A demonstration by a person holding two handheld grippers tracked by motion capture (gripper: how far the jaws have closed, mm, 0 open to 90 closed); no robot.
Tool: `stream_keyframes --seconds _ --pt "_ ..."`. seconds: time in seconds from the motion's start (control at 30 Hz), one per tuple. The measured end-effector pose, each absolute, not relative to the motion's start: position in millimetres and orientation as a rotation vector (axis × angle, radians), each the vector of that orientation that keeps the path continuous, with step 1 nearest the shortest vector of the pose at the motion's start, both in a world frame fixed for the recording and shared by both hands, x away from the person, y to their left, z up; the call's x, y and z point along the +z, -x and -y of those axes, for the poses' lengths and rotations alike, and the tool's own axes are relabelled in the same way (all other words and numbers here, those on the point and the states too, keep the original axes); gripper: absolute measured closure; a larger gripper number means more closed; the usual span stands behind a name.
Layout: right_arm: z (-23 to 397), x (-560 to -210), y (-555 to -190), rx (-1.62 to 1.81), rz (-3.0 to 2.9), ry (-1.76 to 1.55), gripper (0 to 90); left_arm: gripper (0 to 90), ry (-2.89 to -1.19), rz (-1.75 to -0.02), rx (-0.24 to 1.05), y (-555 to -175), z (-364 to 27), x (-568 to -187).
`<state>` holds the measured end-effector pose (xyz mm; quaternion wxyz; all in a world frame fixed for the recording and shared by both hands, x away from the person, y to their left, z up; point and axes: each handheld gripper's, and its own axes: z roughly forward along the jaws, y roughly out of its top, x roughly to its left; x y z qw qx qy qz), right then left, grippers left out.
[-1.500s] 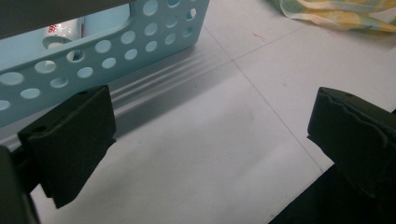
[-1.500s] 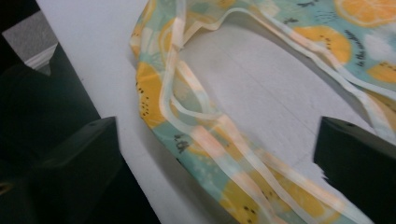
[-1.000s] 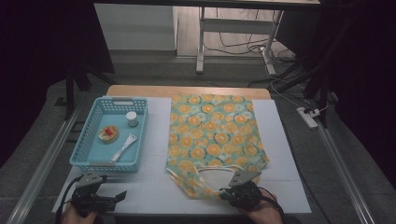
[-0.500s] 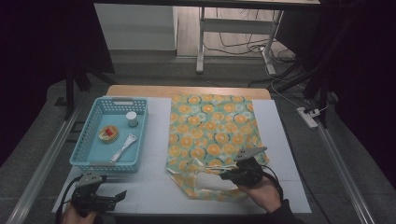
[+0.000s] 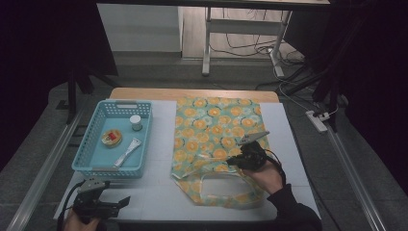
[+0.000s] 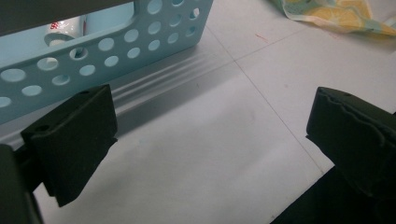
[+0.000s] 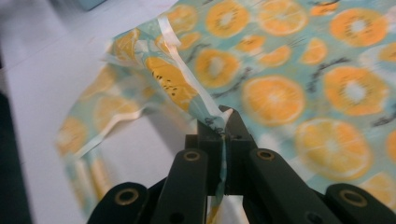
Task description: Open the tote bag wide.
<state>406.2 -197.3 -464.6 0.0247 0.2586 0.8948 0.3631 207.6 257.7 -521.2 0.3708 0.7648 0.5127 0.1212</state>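
Orange-print bag (image 5: 216, 130) lies flat mid-table, handles toward you. Your right gripper (image 5: 239, 160) has its jaws pinched tight on one handle strap (image 7: 187, 88), lifting it off the cloth — likely to open the mouth. Your left gripper (image 5: 115, 204) waits low at the near edge, jaws spread wide, holding nothing, just beside the blue basket (image 5: 91, 166), probably ready for its contents
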Motion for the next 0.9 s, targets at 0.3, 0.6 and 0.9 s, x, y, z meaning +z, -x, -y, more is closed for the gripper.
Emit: stream_keyframes --seconds 0.3,0.6,0.9 --pt "186.5 -460.8 -442.1 1.145 -2.685 -0.85 88.7 2.2 -1.957 -1.32 0.308 -207.8 -258.1 -521.4" --pt "184.1 -463.2 -477.9 1.184 -2.638 -0.923 88.8 2.7 -1.956 -1.321 0.304 -208.0 -258.3 -521.6" --pt "175.3 -465.9 -510.6 1.162 -2.607 -0.958 88.7 2.9 -1.956 -1.32 0.301 -208.2 -258.5 -521.7"
